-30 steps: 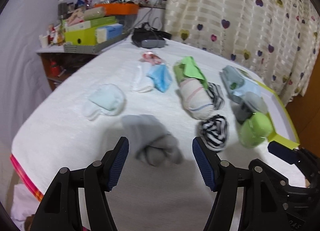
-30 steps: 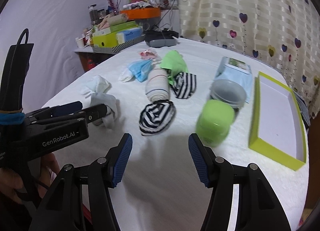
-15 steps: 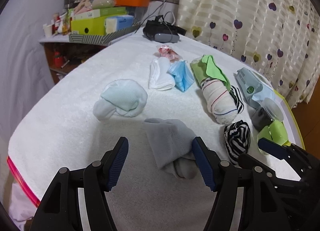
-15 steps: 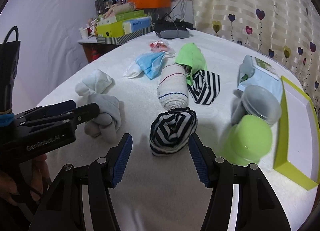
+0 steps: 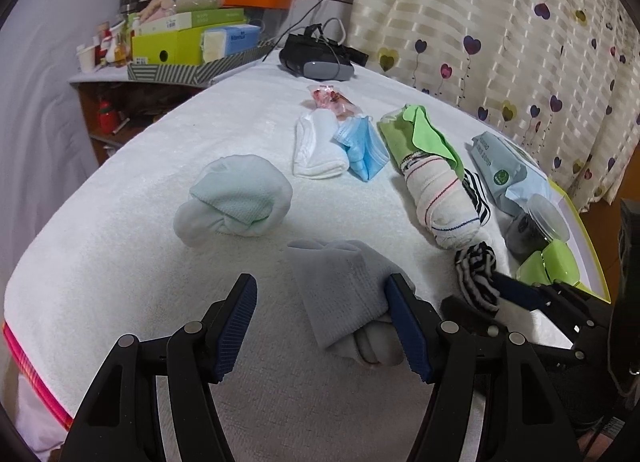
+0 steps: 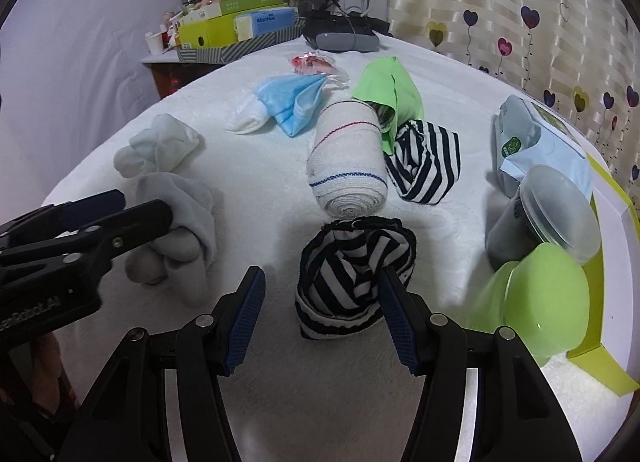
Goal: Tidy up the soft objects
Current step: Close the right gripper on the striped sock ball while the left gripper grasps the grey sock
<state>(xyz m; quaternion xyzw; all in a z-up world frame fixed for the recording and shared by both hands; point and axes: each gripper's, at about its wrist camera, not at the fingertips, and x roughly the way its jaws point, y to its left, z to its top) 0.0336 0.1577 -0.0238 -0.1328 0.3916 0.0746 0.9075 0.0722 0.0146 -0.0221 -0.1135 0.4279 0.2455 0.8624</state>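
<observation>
Soft items lie on a white towel-covered table (image 5: 120, 221). A grey sock bundle (image 5: 344, 294) lies between the open jaws of my left gripper (image 5: 324, 326), against its right finger; it also shows in the right wrist view (image 6: 180, 221). A black-and-white striped sock bundle (image 6: 352, 278) lies between the open jaws of my right gripper (image 6: 320, 314), close to the right finger. Farther off lie a pale mint sock ball (image 5: 236, 197), a white sock (image 5: 316, 149), a blue face mask (image 5: 364, 149), a rolled white sock (image 5: 440, 197) and a green cloth (image 5: 416, 133).
A lime-green tray (image 6: 608, 262) lies at the right edge. Beside it stand a green cup (image 6: 536, 302), a grey lidded jar (image 6: 544, 213) and a wipes pack (image 6: 524, 141). A black device (image 5: 316, 57) and a cluttered side shelf (image 5: 180, 41) are at the back.
Both grippers have moved forward and down toward the table. The grey bundle now sits between my left jaws and the striped bundle between my right jaws. Both stay open.
</observation>
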